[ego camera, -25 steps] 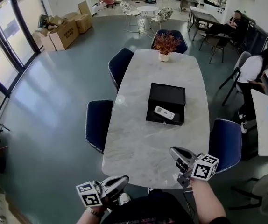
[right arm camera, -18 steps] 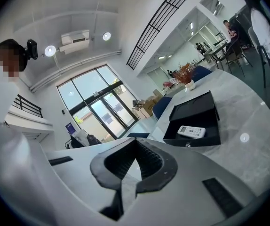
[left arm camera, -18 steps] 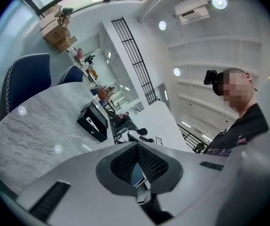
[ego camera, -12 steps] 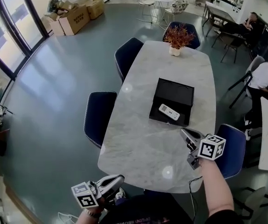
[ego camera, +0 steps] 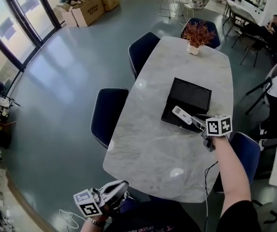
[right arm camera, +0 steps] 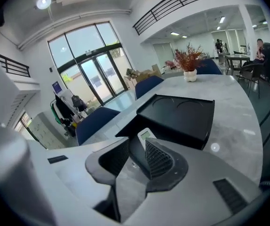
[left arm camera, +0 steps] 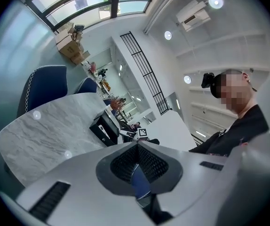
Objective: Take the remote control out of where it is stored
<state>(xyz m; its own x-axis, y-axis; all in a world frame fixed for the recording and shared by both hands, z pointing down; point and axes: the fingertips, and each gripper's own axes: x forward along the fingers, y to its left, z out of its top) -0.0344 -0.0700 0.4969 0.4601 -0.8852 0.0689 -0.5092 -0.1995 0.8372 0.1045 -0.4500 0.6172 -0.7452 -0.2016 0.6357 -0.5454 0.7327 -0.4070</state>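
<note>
A: Logged long marble table (ego camera: 148, 139); on it, flat black case (ego camera: 192, 92). Remote where?

B: Found remote control (ego camera: 182, 114) lying on the case's near-left corner. Long axis slanted across the table: far end angled up-left in the head view, near end toward right gripper (ego camera: 197, 123).

A: Claws?

B: Right: jaws opening, partway apart, straddling the remote's near end, pads not pressing. Left gripper (ego camera: 122, 186): jaws together, nothing between, held low off the table's near edge.
</note>
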